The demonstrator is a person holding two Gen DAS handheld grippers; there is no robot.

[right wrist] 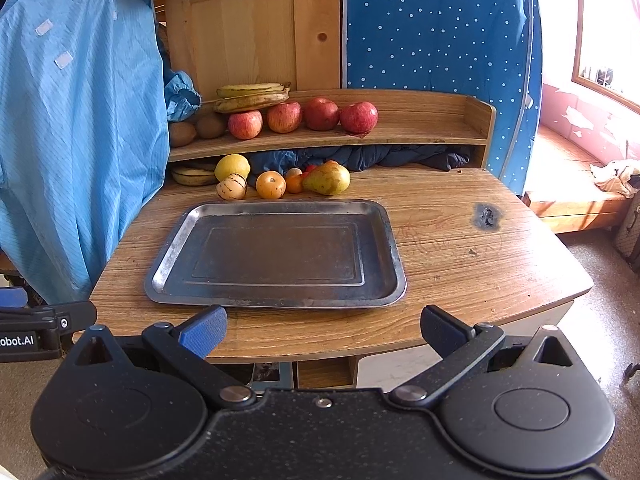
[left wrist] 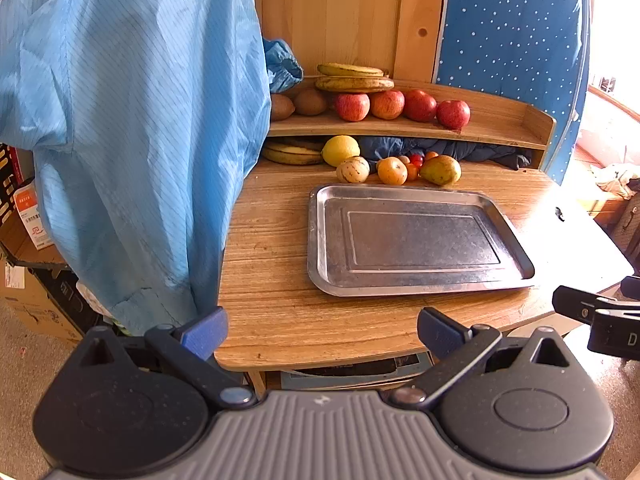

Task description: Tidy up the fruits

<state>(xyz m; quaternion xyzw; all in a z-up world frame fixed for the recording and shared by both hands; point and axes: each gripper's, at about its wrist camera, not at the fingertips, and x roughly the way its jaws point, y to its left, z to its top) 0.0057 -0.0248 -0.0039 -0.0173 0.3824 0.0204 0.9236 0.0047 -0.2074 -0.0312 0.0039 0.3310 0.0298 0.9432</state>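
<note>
With both the left tool [left wrist: 322, 334] and right tool [right wrist: 324, 332] released and empty at the lower frame edge, reach over the bare tray [right wrist: 168, 256] toward the pear [right wrist: 329, 179] at centre frame, closing gently around its widest part.

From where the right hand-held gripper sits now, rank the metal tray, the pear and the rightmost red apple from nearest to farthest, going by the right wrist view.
Measured from the right hand-held gripper:
1. Metal tray, just ahead on the table, empty.
2. Pear, behind the tray's far edge, on the table.
3. Rightmost red apple, up on the shelf, farthest back.
</note>
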